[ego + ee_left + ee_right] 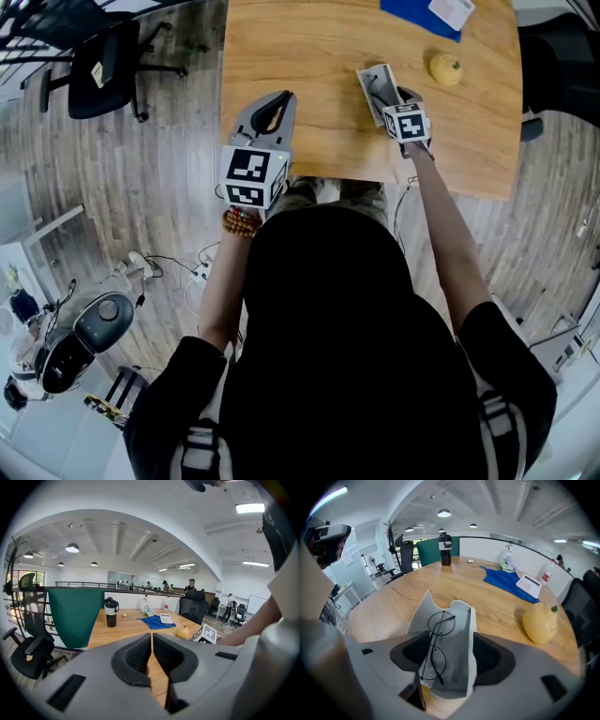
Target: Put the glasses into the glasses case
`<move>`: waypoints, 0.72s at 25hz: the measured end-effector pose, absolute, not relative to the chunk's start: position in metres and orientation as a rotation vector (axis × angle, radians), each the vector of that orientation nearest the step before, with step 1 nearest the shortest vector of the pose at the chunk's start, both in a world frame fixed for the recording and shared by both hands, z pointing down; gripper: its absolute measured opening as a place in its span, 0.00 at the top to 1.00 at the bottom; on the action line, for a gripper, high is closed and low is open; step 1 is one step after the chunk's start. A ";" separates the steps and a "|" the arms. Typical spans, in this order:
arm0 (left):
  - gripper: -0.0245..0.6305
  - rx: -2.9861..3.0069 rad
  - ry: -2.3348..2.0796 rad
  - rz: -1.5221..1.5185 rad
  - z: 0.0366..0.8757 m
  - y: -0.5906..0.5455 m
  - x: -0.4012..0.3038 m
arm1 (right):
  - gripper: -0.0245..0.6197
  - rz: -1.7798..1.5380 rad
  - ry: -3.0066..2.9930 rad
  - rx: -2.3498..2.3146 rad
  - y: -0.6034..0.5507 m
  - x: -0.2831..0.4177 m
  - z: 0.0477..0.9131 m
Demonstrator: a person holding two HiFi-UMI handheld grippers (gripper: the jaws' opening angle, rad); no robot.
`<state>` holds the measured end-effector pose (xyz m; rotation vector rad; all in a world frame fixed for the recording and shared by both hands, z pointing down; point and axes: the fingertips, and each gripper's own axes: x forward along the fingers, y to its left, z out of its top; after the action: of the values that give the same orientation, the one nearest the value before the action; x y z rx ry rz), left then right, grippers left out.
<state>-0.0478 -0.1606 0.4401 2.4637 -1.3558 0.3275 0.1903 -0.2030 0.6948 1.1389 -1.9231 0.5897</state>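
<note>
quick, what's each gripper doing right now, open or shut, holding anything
Left gripper: shut, empty.
Right gripper: open, jaws either side of the glasses case with the glasses lying in it, gripping nothing.

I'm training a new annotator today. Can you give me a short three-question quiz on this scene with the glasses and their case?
1. True or false: the glasses lie inside the open glasses case.
2. Which gripper's jaws are together? A) left gripper B) right gripper C) both
3. Fill in: in the right gripper view, the yellow fruit sits to the ___ of the glasses case.

Key: 1 true; 2 A; 3 right.
</note>
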 end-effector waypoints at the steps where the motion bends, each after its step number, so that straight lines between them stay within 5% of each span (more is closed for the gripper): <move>1: 0.92 2.464 -1.355 0.328 0.440 -0.160 -0.048 | 0.49 0.588 -1.925 1.143 -0.203 0.191 0.694; 18: 0.91 2.469 -1.339 0.331 0.441 -0.158 -0.043 | 0.53 0.577 -1.948 1.127 -0.203 0.199 0.697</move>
<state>-0.0426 -0.1584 0.4410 2.4688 -1.3390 0.3312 0.1988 -0.2035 0.6973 1.1266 -1.9484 0.5766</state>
